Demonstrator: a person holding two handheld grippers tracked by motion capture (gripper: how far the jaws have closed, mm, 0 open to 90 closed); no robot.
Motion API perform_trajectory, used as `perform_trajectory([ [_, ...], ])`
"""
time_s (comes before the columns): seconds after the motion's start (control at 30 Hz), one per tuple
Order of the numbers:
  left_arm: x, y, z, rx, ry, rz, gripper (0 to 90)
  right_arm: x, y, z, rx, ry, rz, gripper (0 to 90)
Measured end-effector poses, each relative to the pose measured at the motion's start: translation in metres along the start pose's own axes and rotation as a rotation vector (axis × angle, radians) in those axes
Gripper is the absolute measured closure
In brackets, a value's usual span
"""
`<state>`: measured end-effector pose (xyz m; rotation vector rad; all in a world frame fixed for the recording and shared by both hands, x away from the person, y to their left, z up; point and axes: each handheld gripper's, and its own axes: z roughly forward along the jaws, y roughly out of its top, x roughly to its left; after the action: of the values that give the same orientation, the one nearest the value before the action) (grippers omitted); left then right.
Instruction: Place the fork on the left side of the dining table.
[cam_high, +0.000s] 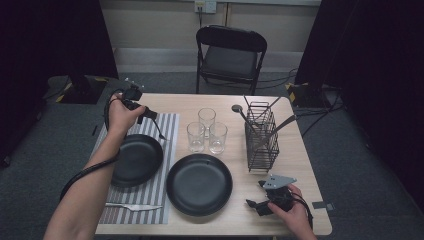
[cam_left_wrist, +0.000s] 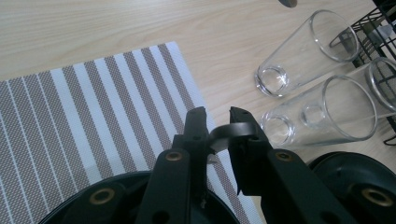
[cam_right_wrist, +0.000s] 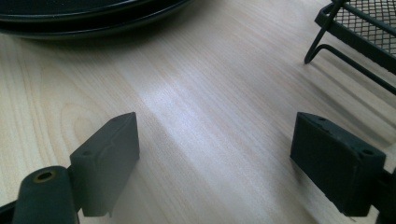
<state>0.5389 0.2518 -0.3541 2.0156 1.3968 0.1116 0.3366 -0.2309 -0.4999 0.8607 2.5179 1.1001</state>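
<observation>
It looks like a recording studio or lab, not a home. Black curtains (cam_high: 45, 45) hang on both sides, cables (cam_high: 280, 79) lie on the grey carpet (cam_high: 50, 135), and a folding chair (cam_high: 230, 55) stands behind the set table (cam_high: 300, 165).

The left gripper (cam_high: 150, 116) is held above the far-left part of the tabletop (cam_high: 295, 160), its jaws pressed onto a dark utensil (cam_left_wrist: 227, 132). The left forearm (cam_high: 90, 190) reaches in from the near edge. The right gripper (cam_high: 255, 205) rests low near the near-right corner, jaws wide apart.
</observation>
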Motion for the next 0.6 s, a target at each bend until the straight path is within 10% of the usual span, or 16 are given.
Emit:
perform_trajectory([
  [0.6, 0.012, -0.013, -0.006, -0.005, 0.002, -0.05, 77.4, 0.0, 0.0, 0.0, 0.0, 0.001, -0.001, 14.6],
])
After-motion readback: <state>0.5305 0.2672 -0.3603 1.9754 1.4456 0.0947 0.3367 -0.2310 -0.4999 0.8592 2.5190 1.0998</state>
